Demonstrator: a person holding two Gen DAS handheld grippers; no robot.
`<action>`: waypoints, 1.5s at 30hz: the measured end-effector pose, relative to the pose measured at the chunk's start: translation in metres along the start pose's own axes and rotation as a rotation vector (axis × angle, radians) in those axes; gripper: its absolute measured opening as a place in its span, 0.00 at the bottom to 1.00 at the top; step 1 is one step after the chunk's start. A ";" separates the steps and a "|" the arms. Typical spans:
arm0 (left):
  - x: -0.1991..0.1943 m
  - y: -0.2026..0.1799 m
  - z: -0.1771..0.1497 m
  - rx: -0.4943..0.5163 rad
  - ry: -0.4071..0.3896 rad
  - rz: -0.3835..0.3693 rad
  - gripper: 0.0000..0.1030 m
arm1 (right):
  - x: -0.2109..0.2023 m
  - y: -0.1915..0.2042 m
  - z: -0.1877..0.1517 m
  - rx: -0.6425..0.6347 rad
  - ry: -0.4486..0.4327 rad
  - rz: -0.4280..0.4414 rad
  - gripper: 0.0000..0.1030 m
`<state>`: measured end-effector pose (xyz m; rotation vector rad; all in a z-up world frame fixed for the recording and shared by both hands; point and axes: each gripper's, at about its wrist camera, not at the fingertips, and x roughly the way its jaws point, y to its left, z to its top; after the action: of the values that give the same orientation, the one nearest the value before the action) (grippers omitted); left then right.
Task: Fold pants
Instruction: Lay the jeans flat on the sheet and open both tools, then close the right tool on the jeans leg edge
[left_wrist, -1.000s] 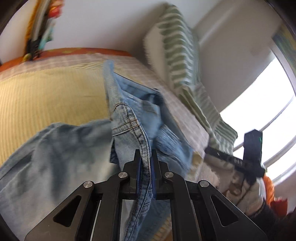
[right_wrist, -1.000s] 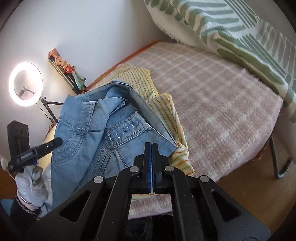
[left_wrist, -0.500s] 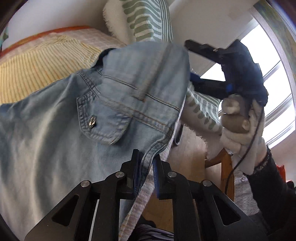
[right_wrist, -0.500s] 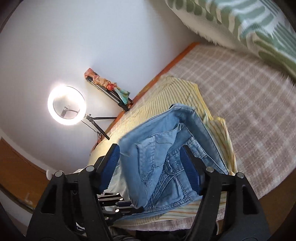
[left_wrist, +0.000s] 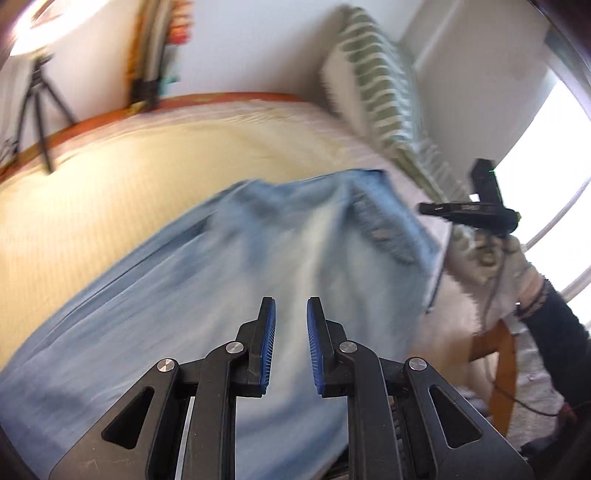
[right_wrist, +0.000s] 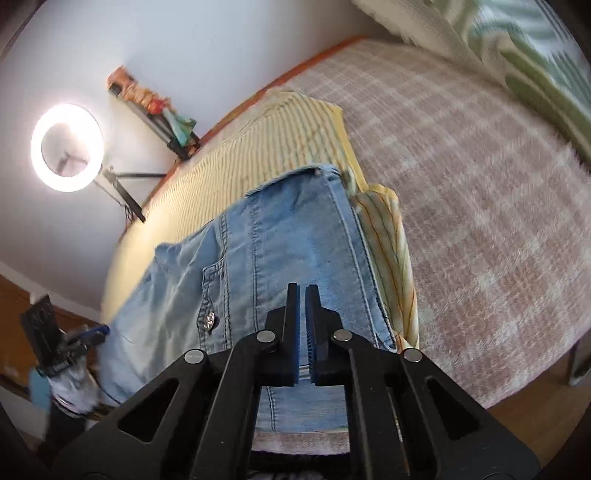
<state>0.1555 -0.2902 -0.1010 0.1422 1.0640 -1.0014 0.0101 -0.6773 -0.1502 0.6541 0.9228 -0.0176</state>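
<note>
The light-blue denim pants (left_wrist: 258, 280) lie spread on the bed, over a yellow striped cloth (right_wrist: 288, 140) that covers part of a pink-and-white checked blanket (right_wrist: 480, 192). In the left wrist view the denim fills the frame from 8 o'clock across the centre to about 2 o'clock, blurred by motion. The left claw (left_wrist: 290, 314) sits at 6 o'clock with its blue-padded fingers (left_wrist: 267, 343) apart and nothing between them; whether they touch the denim beneath cannot be told.

In the right wrist view the waistband end of the pants runs from 12 o'clock down to the claw, a flap pocket with a metal stud (right_wrist: 209, 320) at 9 o'clock of the fingertips. The right claw (right_wrist: 302, 291) at 6 o'clock has its fingers almost together, only a thin slit showing between the pads and no fabric visibly caught there.

A green-and-white striped cushion (left_wrist: 380, 99) stands at 1 o'clock in the left view. A lit ring light on a tripod (right_wrist: 66, 147) glows at 10 o'clock in the right view, against the white wall.
</note>
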 end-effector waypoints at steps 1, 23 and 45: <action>-0.001 0.007 -0.003 -0.016 0.008 0.010 0.15 | -0.003 0.005 0.000 -0.044 -0.013 -0.024 0.03; -0.101 0.132 -0.083 -0.241 -0.111 0.362 0.23 | 0.079 0.196 0.034 -0.673 0.046 -0.019 0.37; -0.116 0.194 -0.130 -0.352 -0.111 0.458 0.23 | 0.195 0.237 0.031 -0.846 0.219 0.008 0.17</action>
<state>0.2006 -0.0368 -0.1453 0.0378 1.0283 -0.3984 0.2209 -0.4516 -0.1599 -0.1314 1.0289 0.4380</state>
